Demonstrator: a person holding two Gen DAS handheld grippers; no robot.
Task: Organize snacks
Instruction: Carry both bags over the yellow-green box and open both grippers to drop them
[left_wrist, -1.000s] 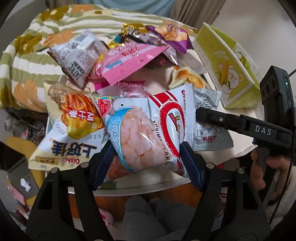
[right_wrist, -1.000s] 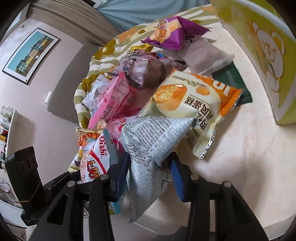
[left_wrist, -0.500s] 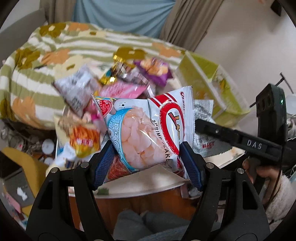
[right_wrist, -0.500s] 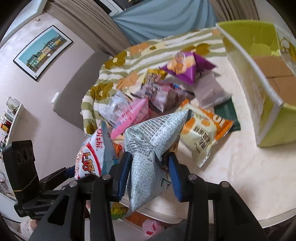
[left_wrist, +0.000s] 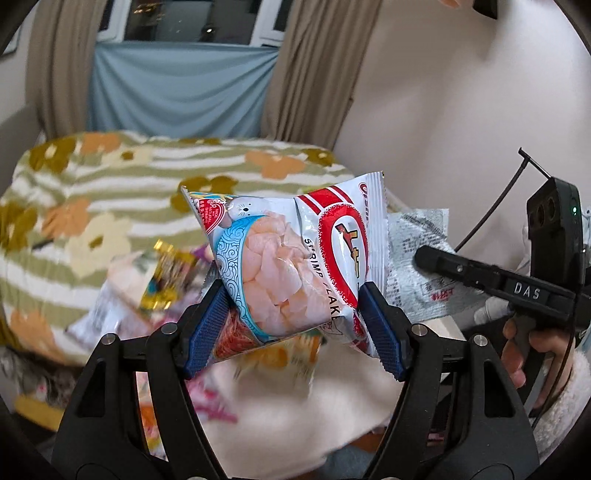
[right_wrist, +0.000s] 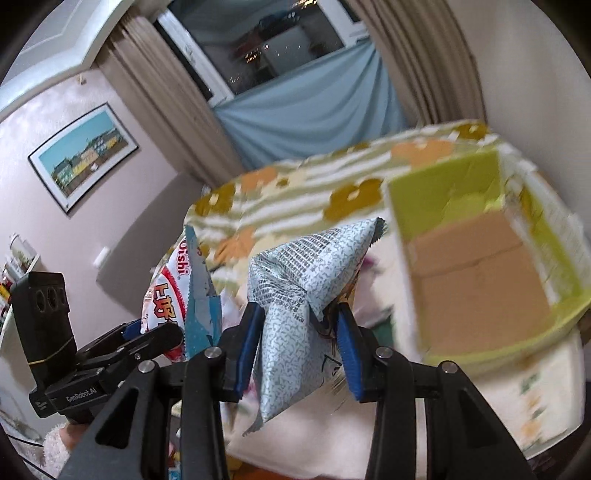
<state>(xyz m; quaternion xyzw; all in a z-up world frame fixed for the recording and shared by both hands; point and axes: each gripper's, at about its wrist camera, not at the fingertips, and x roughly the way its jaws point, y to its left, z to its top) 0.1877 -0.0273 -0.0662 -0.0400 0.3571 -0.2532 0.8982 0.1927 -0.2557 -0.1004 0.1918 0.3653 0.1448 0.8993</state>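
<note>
Snacks are being held up off the table (right_wrist: 461, 417) on both sides. A shrimp flakes bag (left_wrist: 295, 269) is pinched between the blue pads of the left gripper (left_wrist: 295, 325), squeezed at its lower half so the puffy top sticks up over the jaws. A grey-white printed packet (right_wrist: 303, 295) is clamped in the right gripper (right_wrist: 299, 347), jaws closed tight on its crumpled middle, one corner pointing up and the bottom edge hanging below the pads. Both packs are seen in the air, side by side and just beside each other. The rest of the snack pile (left_wrist: 162, 280) is left lower down on the table, blurred. An open green box (right_wrist: 480, 258) with a brown cardboard bottom is seen to the right of the grey packet, nothing visible inside it. A flowery striped blanket (left_wrist: 110, 192) is spread behind everything, with curtains (left_wrist: 314, 70) further back.
</note>
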